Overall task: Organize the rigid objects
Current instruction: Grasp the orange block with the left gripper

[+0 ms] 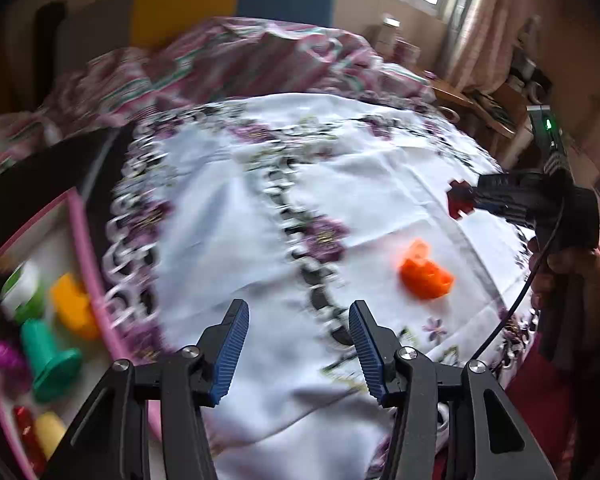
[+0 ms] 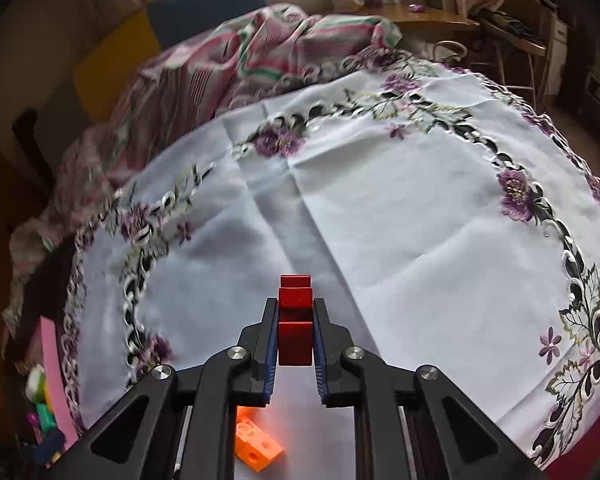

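Each gripper (image 1: 296,350) (image 2: 296,346) is built of black linkages, silver screws and ribbed blue pads (image 1: 232,354). A black cable (image 1: 512,312) is seen; skin appears bare.

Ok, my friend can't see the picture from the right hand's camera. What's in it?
The right gripper has its jaws shut on a red block, above a white cloth with purple flowers. An orange block lies on the cloth below the gripper.

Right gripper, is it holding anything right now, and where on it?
Yes. The right gripper holds the red notched block, jaws shut on its two flat side faces, with its far end sticking out ahead. The left gripper is open and empty.
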A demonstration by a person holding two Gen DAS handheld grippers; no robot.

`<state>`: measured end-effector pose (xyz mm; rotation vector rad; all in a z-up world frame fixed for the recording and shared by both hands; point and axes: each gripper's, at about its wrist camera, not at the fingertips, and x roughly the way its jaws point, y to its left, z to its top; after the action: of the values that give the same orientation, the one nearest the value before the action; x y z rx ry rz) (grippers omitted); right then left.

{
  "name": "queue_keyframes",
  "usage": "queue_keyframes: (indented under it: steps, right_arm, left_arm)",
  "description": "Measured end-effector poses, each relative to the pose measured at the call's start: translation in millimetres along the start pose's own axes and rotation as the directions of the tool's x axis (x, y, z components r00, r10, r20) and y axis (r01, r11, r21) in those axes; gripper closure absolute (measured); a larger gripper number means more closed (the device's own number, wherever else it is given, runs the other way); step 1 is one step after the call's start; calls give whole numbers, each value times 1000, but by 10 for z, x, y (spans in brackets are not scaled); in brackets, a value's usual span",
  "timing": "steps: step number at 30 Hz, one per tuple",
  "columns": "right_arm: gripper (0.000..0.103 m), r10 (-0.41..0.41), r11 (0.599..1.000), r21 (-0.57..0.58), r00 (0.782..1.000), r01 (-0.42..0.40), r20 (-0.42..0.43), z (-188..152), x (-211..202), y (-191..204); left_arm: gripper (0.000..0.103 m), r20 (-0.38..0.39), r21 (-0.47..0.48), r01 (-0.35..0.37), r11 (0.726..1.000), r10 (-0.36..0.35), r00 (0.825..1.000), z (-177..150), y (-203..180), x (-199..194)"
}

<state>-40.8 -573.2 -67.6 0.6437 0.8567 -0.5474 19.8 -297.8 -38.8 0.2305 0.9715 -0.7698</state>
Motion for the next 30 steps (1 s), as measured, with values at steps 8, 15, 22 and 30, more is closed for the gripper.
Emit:
queue_keyframes:
  steps: [8, 15, 22, 30]
  right_arm:
    - [89, 30, 997, 64, 999, -33, 44, 16, -91, -125]
    - [89, 48, 996, 74, 997, -53, 62, 33, -118, -150]
    - [89, 62, 995, 78, 995, -68, 80, 43, -155, -159]
    - [89, 68, 995, 73, 994, -74, 86, 44, -166, -154]
  left_arm:
    - [48, -81, 122, 132, 984, -123, 989, 171, -549, 500]
    - [36, -108, 56, 166, 985, -159, 981, 313, -787, 795]
    - [33, -140, -3, 170, 985, -169, 976, 419, -889, 1011]
    - [64, -212, 14, 176, 984, -169, 963, 495, -1048, 1260]
